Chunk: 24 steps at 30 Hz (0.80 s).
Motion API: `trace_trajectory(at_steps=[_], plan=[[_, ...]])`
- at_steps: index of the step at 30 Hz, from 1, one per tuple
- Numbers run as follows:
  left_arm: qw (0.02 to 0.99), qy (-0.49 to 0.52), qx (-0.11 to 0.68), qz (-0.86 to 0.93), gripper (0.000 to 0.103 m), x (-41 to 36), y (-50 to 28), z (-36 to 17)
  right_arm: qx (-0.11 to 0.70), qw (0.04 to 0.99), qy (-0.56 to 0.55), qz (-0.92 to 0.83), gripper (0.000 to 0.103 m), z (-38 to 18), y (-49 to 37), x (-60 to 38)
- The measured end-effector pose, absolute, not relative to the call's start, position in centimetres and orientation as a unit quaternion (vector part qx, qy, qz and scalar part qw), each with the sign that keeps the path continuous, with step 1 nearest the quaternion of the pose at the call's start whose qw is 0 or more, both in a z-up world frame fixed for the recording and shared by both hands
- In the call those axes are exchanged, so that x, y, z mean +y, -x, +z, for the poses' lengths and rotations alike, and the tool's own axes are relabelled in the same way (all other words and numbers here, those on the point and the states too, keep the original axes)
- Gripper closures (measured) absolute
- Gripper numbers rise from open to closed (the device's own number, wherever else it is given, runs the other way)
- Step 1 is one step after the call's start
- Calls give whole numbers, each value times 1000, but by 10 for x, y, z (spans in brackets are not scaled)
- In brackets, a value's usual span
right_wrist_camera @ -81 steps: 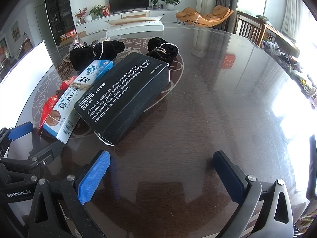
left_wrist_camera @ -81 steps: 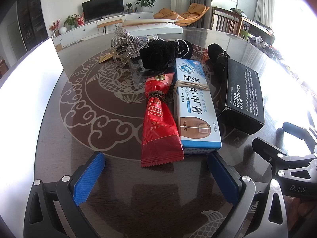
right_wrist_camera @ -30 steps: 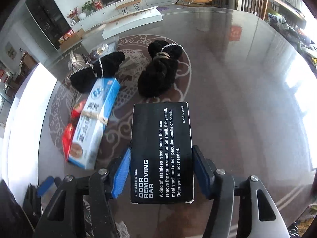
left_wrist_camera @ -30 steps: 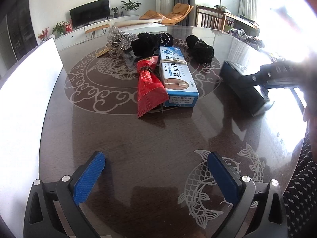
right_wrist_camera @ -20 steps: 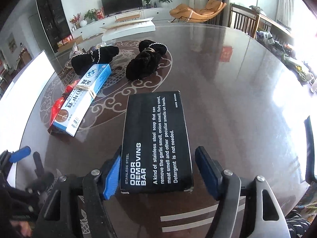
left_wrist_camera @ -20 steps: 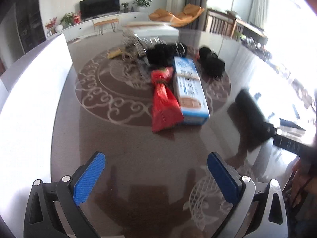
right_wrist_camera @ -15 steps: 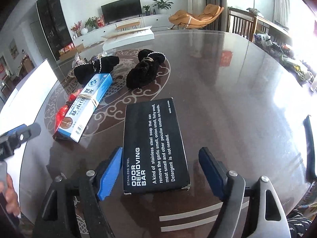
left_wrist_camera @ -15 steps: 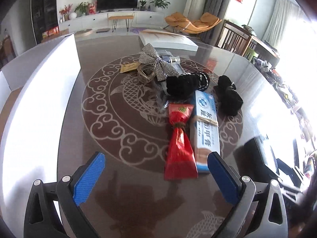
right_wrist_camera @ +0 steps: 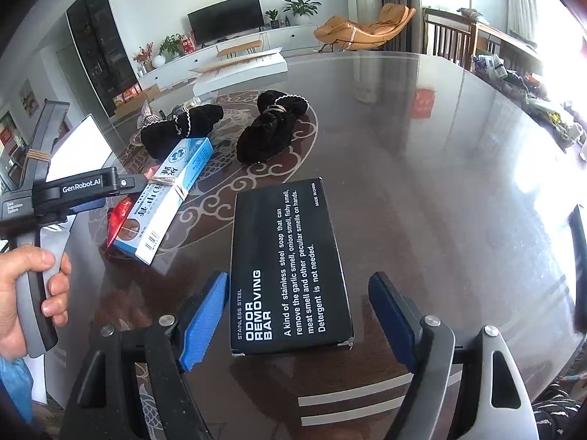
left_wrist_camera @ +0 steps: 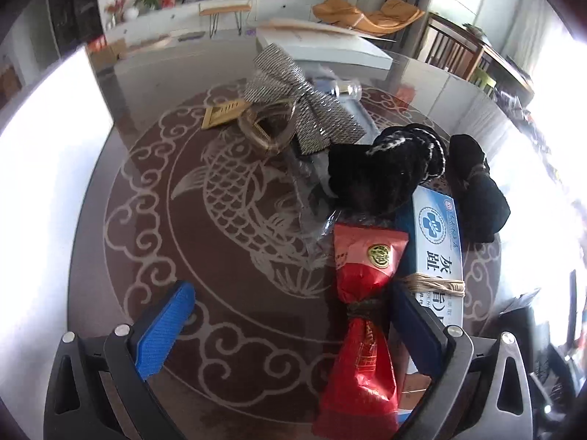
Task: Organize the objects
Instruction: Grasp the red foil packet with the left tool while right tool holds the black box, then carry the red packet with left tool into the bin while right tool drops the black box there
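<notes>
Box (right_wrist_camera: 290, 264) is laid flat on the table (right_wrist_camera: 440, 183) between the released jaws of the right gripper (right_wrist_camera: 297, 315), while the left gripper (left_wrist_camera: 290, 326) is spread wide over the red packet (left_wrist_camera: 367, 293), probably to be grasped.

A black box (right_wrist_camera: 290, 267) printed "STAINLESS STEEL ODOR REMOVING BAR" lies flat on the dark round table (right_wrist_camera: 458, 168), apart from the rest and nearest the table's near edge. Toward the table's centre, a blue-and-white carton (right_wrist_camera: 172, 190) bound with a rubber band lies flat beside a red foil packet (left_wrist_camera: 361, 330). Beyond them lie two black knitted bundles (right_wrist_camera: 269, 130) and a silver bow (left_wrist_camera: 301, 102).
</notes>
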<state>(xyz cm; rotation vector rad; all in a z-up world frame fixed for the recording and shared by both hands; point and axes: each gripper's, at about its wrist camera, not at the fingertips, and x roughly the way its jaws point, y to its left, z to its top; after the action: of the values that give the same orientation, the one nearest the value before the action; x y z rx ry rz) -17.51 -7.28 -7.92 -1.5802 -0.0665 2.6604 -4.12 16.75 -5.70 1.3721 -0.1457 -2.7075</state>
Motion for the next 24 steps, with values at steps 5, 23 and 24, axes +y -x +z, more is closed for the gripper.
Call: trace_trajectory(at_steps=[5,23,24], plan=[[27,499,23,866,10,-67,166,-81,-64,51,-452,-888,23,-57,42,174],[87,444,-20,891,83,-72,70,-71,-212,115,-506,-828,20,-62,63,221],[90,440,-23,893,83,-71,67,-69,-185,117,-515,-829,20,-59,68,213]])
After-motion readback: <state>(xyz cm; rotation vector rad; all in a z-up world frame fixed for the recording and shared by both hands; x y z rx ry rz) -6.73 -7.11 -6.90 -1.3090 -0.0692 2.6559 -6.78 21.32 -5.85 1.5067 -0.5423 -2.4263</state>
